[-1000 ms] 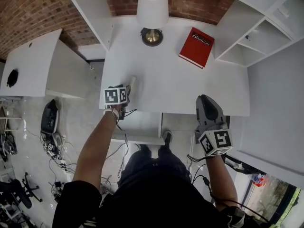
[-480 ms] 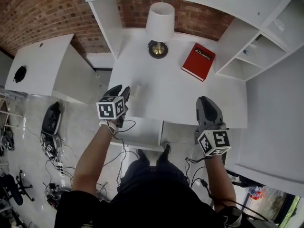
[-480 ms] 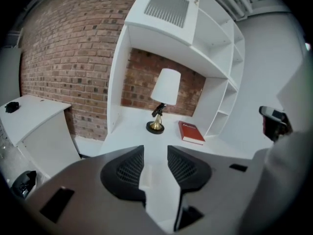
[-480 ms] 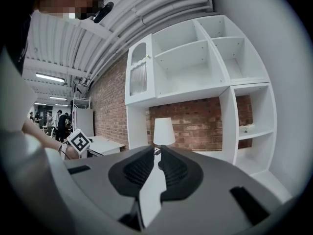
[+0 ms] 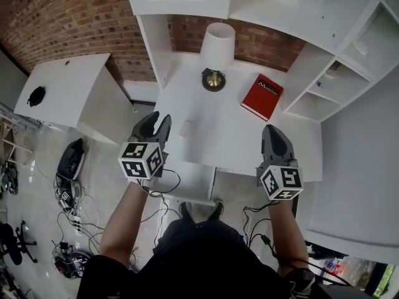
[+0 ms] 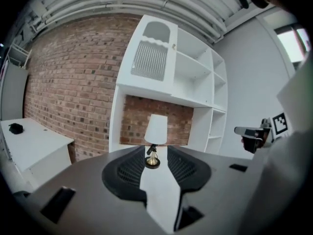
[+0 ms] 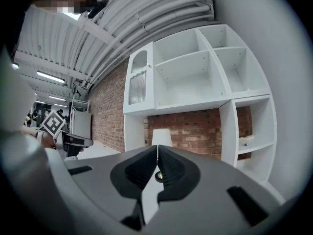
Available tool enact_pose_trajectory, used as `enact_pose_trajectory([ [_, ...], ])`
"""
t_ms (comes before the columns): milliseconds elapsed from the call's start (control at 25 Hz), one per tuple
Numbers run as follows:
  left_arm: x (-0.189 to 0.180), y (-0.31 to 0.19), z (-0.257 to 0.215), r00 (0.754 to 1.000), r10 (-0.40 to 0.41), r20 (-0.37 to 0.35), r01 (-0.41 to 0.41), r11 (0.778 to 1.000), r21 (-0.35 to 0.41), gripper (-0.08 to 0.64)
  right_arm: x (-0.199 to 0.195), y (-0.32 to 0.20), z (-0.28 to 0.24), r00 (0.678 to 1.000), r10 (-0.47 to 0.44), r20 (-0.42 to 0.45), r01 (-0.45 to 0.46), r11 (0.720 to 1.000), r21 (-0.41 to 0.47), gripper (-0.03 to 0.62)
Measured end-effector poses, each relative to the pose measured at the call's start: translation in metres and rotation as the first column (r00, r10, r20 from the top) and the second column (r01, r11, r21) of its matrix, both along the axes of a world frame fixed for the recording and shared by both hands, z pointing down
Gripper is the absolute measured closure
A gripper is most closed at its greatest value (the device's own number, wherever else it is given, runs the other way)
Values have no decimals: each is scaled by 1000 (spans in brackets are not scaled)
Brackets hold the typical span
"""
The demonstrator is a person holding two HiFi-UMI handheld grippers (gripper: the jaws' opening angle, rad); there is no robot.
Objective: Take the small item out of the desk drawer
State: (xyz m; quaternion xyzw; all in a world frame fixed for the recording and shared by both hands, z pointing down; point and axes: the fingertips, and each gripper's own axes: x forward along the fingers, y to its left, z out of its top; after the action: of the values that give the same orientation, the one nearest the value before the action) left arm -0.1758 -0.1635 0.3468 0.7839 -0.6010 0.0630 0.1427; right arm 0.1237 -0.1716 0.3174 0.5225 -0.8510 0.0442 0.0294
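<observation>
A small white item (image 5: 185,128) lies on the white desk (image 5: 212,123), near its front left corner. My left gripper (image 5: 156,121) hovers just left of the item, apart from it, with its jaws open and nothing between them. In the left gripper view (image 6: 155,153) the desk top shows through the gap. My right gripper (image 5: 275,131) hangs over the desk's front right edge. Its jaws are closing, the tips meeting with nothing between them (image 7: 157,149). A white drawer (image 5: 187,180) juts out below the desk's front edge; its inside is hidden.
A lamp (image 5: 216,50) with a white shade stands at the back of the desk, and a red book (image 5: 262,96) lies to its right. White shelving (image 5: 327,73) rises on the right. A second white desk (image 5: 62,95) stands left, with cables (image 5: 72,195) on the floor.
My left gripper has pulled back from the small white item towards me and to the left, leaving the item on the desk. The right gripper has barely moved.
</observation>
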Motion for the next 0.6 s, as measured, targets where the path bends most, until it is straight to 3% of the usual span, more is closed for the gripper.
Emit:
enact_pose_trajectory([
  [160,9,17,-54,998,24,57,-31,991,130,422,-6,-3,-22,999,-12,30,11,999,34,588],
  [320,26,38,-99,994,61,88,-82,964,251,425,-21,2,-48,997,-62,46,58,994,92,588],
  [600,39,62,-135,994,63,93,-92,933,347,437,-37,18,-85,993,-108,37,99,978,186,588],
])
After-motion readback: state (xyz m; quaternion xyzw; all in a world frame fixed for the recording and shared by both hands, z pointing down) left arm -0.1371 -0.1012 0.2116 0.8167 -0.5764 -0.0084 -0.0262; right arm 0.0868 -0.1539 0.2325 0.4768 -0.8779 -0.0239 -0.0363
